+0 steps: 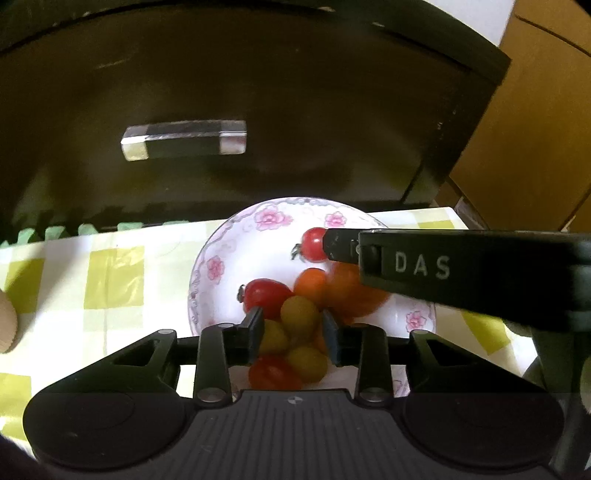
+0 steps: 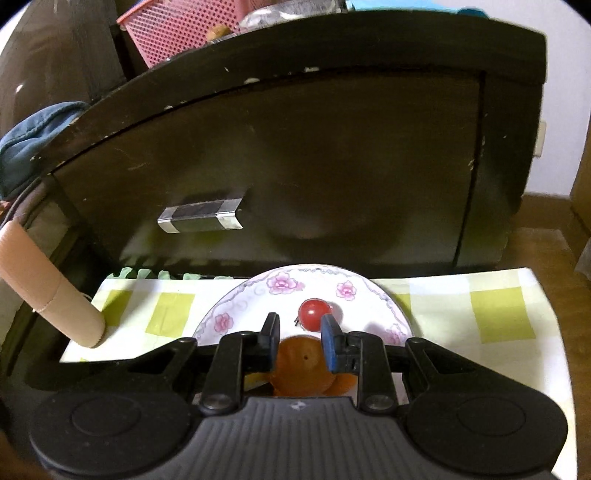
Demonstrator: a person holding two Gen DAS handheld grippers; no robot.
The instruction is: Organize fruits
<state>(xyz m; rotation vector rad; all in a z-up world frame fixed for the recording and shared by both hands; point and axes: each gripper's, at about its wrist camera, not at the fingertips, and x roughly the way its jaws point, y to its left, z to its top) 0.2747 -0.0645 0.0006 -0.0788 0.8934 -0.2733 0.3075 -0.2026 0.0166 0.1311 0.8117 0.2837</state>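
Note:
A white floral bowl (image 1: 229, 251) on the checked tablecloth holds red, orange and yellow-green cherry tomatoes. My left gripper (image 1: 292, 328) hovers over the bowl's near side, its jaws apart around a yellow-green tomato (image 1: 299, 314); I cannot tell if the pads touch it. My right gripper (image 2: 300, 336) is shut on a large orange fruit (image 2: 299, 365) above the bowl (image 2: 258, 295). A red cherry tomato (image 2: 314, 314) lies beyond its tips. The right gripper also crosses the left wrist view (image 1: 461, 269), beside the blurred orange fruit (image 1: 354, 291).
A dark wooden cabinet (image 1: 258, 110) with a metal handle (image 1: 184, 142) stands right behind the bowl. A beige cylinder (image 2: 51, 288) leans at the table's left edge. A pink basket (image 2: 184, 29) sits on the cabinet. Cardboard boxes (image 1: 535, 129) stand at right.

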